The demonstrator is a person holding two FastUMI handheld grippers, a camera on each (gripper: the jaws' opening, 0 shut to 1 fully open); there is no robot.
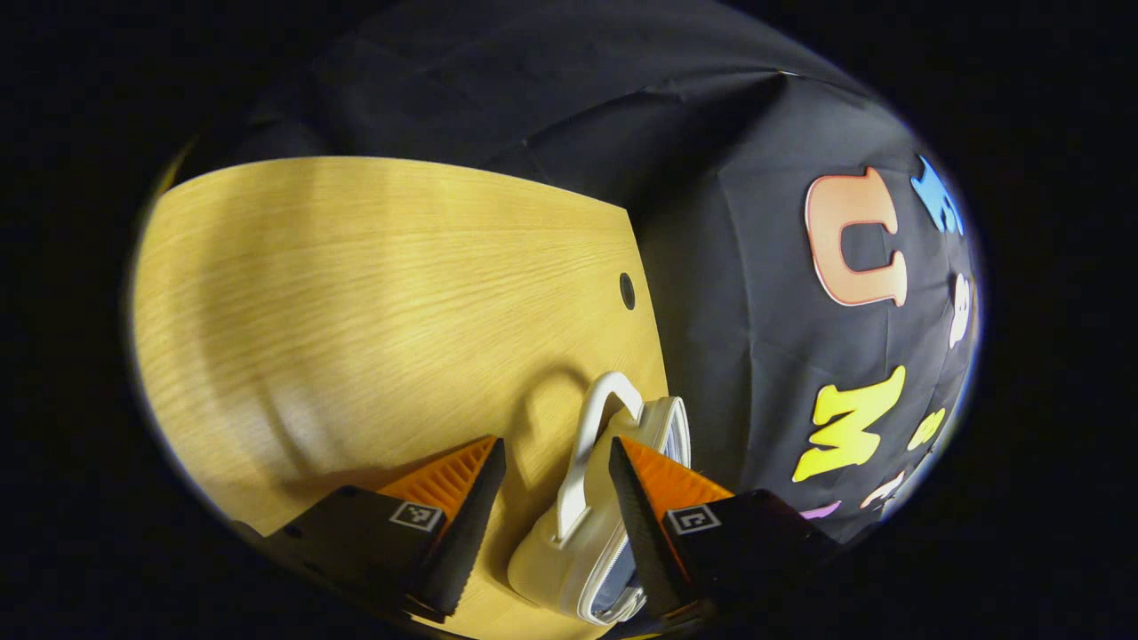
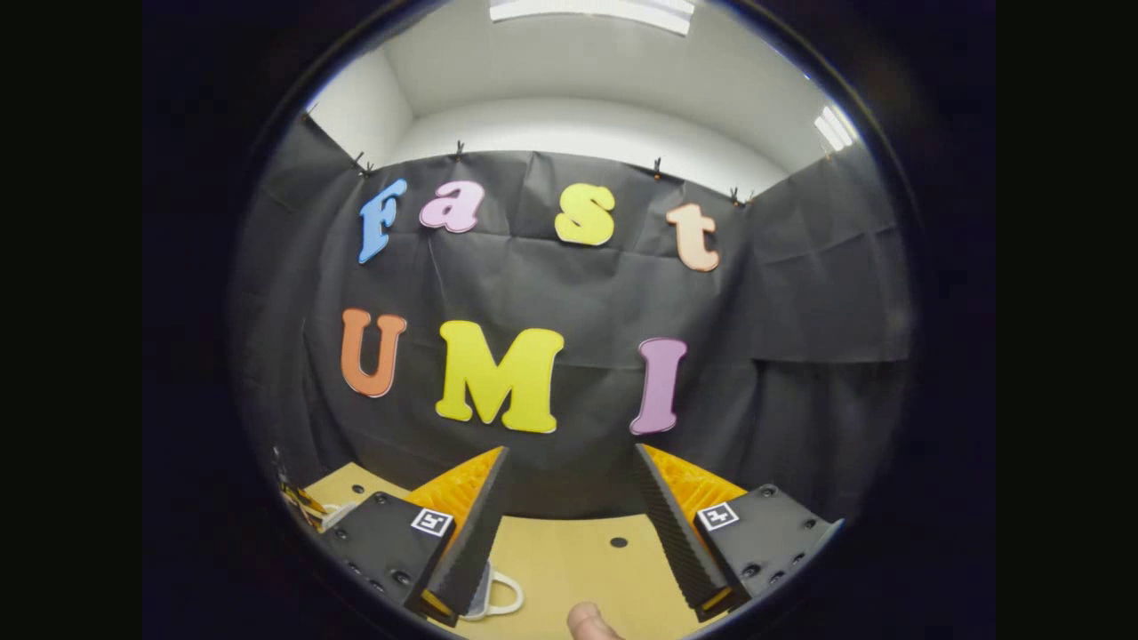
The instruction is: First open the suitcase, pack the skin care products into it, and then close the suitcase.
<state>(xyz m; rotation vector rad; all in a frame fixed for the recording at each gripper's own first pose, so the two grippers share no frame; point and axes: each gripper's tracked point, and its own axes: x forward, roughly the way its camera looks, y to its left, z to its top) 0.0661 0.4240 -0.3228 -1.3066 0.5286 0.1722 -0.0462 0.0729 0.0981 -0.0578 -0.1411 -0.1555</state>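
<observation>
A small cream suitcase [image 1: 569,556] lies on the wooden table [image 1: 356,293] near its right edge, at the bottom of the left gripper view. Its white handle [image 1: 591,436] arches up towards the table's far side. Along its side runs a zip line with a dark blue gap. My left gripper [image 1: 556,498] is open, one finger on each side of the handle and neither pressing on it. The right gripper [image 2: 569,524] is open and holds nothing, raised above the table [image 2: 569,560] and facing the booth wall. A white handle loop [image 2: 500,594] peeks out under its left finger.
A round hole [image 1: 627,291] sits in the tabletop close to the right edge, beyond which the black cloth hangs. The same hole [image 2: 619,541] appears between the right gripper's fingers. A fingertip [image 2: 589,622] shows at the bottom edge. The wide wooden surface spreads left of the suitcase.
</observation>
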